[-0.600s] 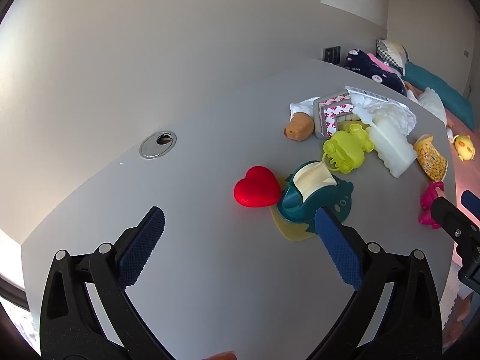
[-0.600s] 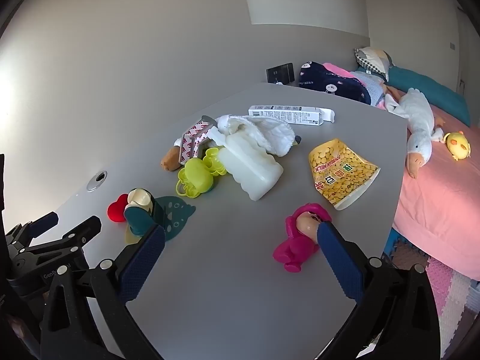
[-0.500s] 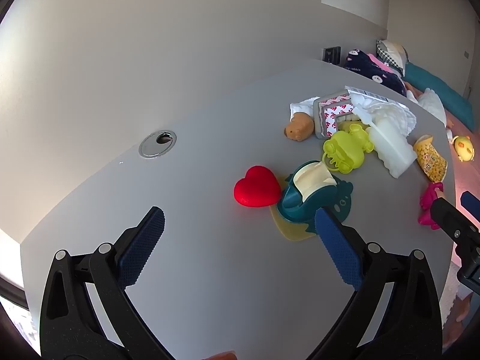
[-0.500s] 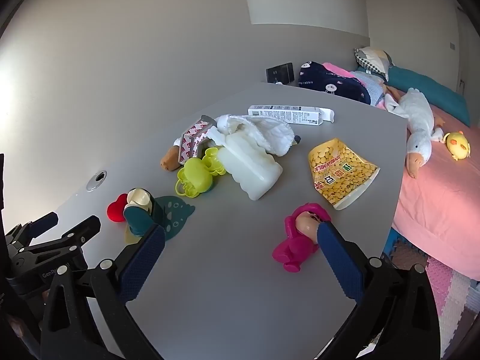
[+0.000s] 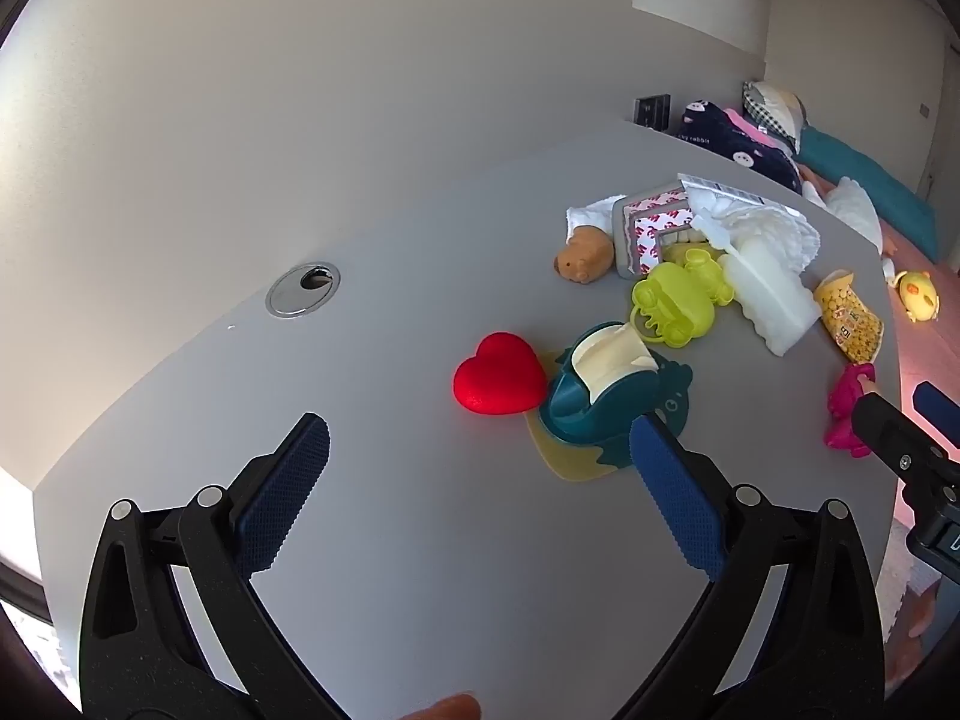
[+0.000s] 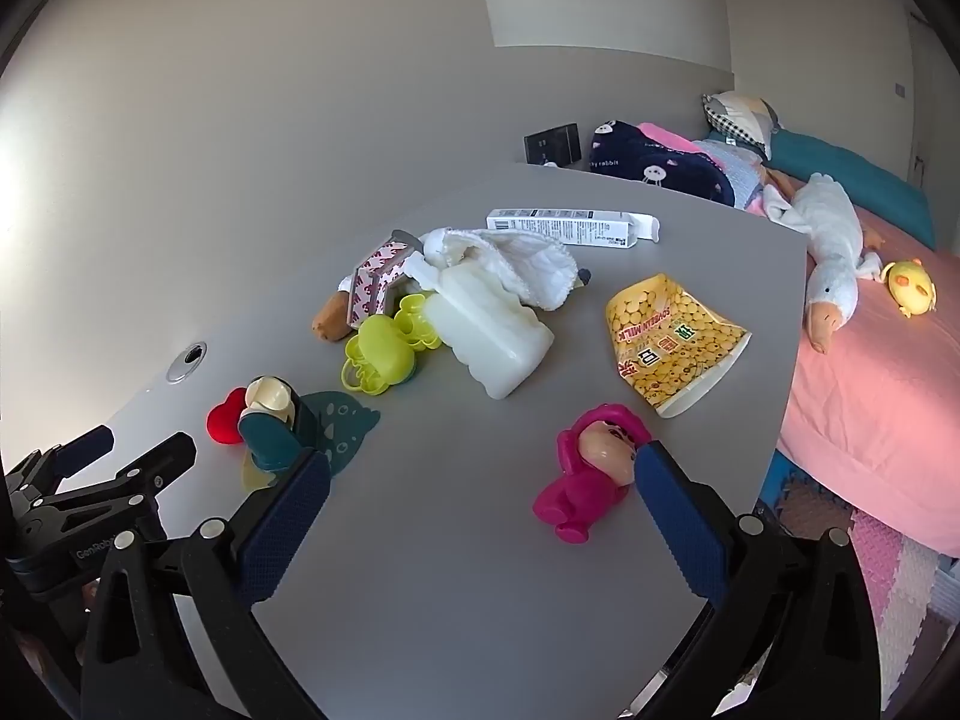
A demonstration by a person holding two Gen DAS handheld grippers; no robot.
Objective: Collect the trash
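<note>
Both my grippers, left gripper (image 5: 477,456) and right gripper (image 6: 480,495), hung with fingers spread, empty. The yellow soybean-milk pouch (image 6: 675,345) lay near the desk's (image 6: 480,570) right edge; I judged a flat pinch best.

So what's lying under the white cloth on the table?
The white cloth drapes over the top of a white plastic bottle, whose body sticks out toward the camera. The red-patterned box sits beside its edge. Anything else beneath the folds is covered.
</note>
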